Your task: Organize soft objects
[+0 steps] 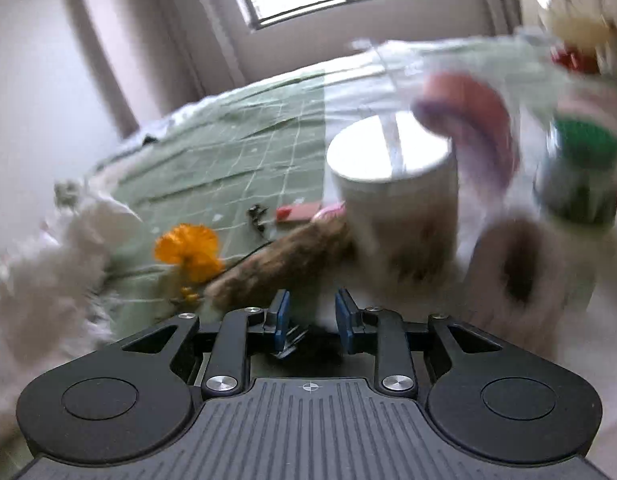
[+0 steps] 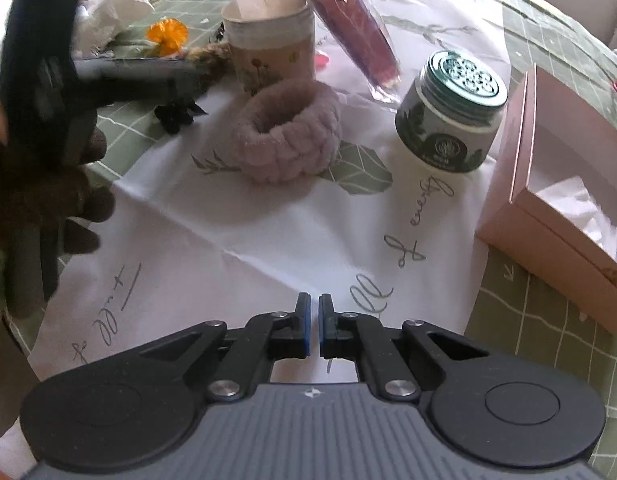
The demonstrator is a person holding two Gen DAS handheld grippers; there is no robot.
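Note:
A fluffy pink braided band (image 2: 287,132) lies on the white printed cloth (image 2: 228,240) in the right wrist view; in the blurred left wrist view it shows at the right (image 1: 520,268). A brown furry piece (image 1: 284,260) lies left of the cream cup (image 1: 392,196). My left gripper (image 1: 311,314) is open, low over the cloth, with a small dark clip-like thing (image 1: 288,344) between its jaws near the base. My right gripper (image 2: 314,320) is almost shut and empty, above the cloth, well short of the band. The left gripper's body (image 2: 120,80) reaches in from the left.
A green-lidded jar (image 2: 452,120), a wrapped red roll (image 2: 356,36), an open pink box (image 2: 556,200) at the right, an orange flower (image 2: 167,34), white fluffy cloth (image 2: 112,16) at the far left, and a black clip (image 2: 176,114) sit around. A green checked mat (image 2: 548,332) lies under the cloth.

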